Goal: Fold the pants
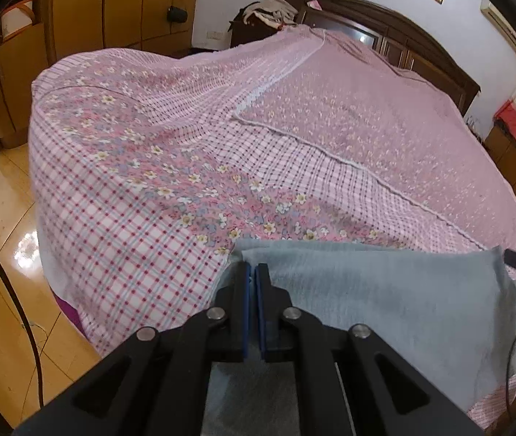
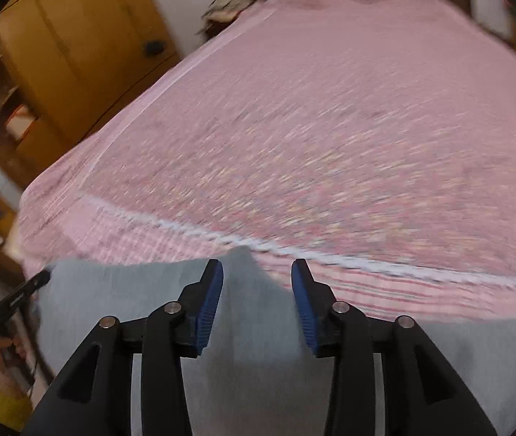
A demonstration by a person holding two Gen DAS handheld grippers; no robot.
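The left gripper [image 1: 252, 272] is clamped on the left corner of the grey pants [image 1: 385, 298], low in the left-wrist frame, while the right gripper [image 2: 257, 272] is held apart above the cloth, nothing pinched. For an even fold, the right corner should be pinched before both are lifted over the pink bedspread [image 1: 330, 138].

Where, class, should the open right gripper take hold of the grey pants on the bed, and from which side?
Grip the far edge of the grey pants, at the raised corner ahead of the right gripper. Come from above and the near side, probably: the cloth lies flat, only that edge gives a lip, and the left gripper pinches the opposite corner.
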